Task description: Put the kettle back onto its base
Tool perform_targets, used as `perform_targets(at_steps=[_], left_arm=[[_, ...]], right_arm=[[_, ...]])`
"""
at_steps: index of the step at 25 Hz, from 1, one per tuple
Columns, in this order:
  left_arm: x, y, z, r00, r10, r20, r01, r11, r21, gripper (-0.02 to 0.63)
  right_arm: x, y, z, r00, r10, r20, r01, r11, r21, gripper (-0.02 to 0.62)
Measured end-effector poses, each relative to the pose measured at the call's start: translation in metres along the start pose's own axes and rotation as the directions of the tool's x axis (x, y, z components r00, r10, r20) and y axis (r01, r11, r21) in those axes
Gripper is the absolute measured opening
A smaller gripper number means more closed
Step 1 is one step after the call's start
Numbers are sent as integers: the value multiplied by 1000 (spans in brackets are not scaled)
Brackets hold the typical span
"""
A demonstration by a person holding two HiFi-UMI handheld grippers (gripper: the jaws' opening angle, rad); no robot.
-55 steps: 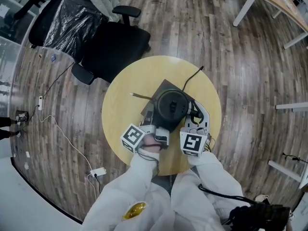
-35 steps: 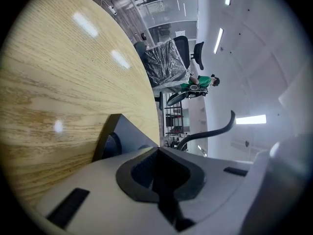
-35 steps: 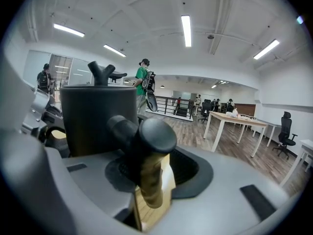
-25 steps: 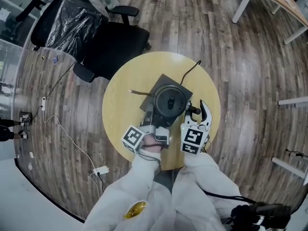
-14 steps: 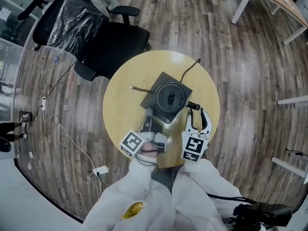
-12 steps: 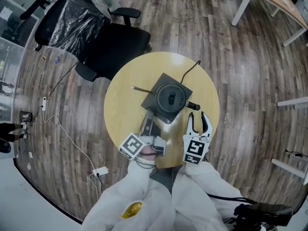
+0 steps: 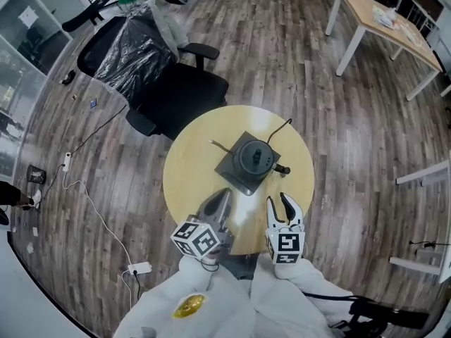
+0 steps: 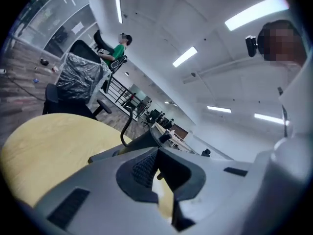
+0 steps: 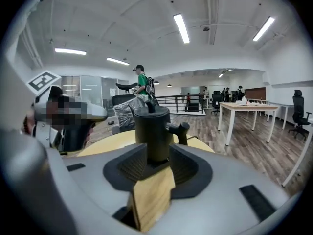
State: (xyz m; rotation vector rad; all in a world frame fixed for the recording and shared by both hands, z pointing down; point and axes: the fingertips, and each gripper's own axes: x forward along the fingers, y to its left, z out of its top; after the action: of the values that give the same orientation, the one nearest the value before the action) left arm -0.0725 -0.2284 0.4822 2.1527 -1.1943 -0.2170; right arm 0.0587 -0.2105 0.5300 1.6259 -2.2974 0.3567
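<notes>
**Item 1, kettle** (image 7: 255, 158): black, upright, lid w/ knob on top. Seated on its base (image 7: 232, 176), a dark square plate near centre of the round yellow table (image 7: 189, 182). Handle sticks out to the right as seen from the right gripper. Lies straight ahead of the right gripper, well apart from it; ahead and to the right of the left gripper. Nothing touching it.

**Item 2, right gripper** (image 7: 277, 200): jaws wide apart, holding nothing. In the right gripper view the kettle (image 9: 151, 131) shows framed in the gap btwn the jaws, but beyond the tips, not in contact. Bare tabletop (image 9: 105, 143) btwn gripper (image 9: 155, 155) and kettle.

**Item 3, left gripper** (image 7: 223, 193): jaws together at the tips, nothing btwn them. Held low over the near edge of the table, just left of the right gripper. Left gripper view: closed tips of the gripper (image 8: 156, 152) w/ yellow tabletop (image 8: 49, 141) to the left.

**Item 4, cord** (image 7: 279, 128): black, runs from the far side of the base away from both grippers toward the far table edge.

**Item 5, surroundings:** office chair (image 7: 184, 90), black, past the table, ahead and left of the left gripper; plastic sheet (image 7: 130, 51) draped over a second chair behind it. Desk (image 7: 384, 21), wood top, white legs, far ahead and right of the right gripper. Power strip (image 7: 139, 267), white, on the wood floor left of the left gripper. Person in green top (image 9: 142, 84) in the background beyond the kettle.
</notes>
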Motion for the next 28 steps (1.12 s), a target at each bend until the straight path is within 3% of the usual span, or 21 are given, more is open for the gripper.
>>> perform_targets(at_steps=[3,6,10,18,28], left_arm=[[-12,-15,5,1000,-5,-13,6,994,110,-5],[-26,-31,7,1000,-26,-9,27,986,165,-5],[-45,-42,7,999,-36,-6,37,976,215,-5],[-69,-46,-7,999,-34,-28,39,975,217,-5],[-111,-88,-44,1000,-29,-11,31,971,236,-5]], right_arm=[[-10,15,17,998,43,34,-43,999,-12,144],[-23,24,34,995,63,76,-61,998,-26,122],[-40,33,47,990,75,122,-69,996,-51,12],[-59,48,48,989,54,137,-51,998,-26,12],[-125,55,28,985,60,165,-55,998,-36,12]])
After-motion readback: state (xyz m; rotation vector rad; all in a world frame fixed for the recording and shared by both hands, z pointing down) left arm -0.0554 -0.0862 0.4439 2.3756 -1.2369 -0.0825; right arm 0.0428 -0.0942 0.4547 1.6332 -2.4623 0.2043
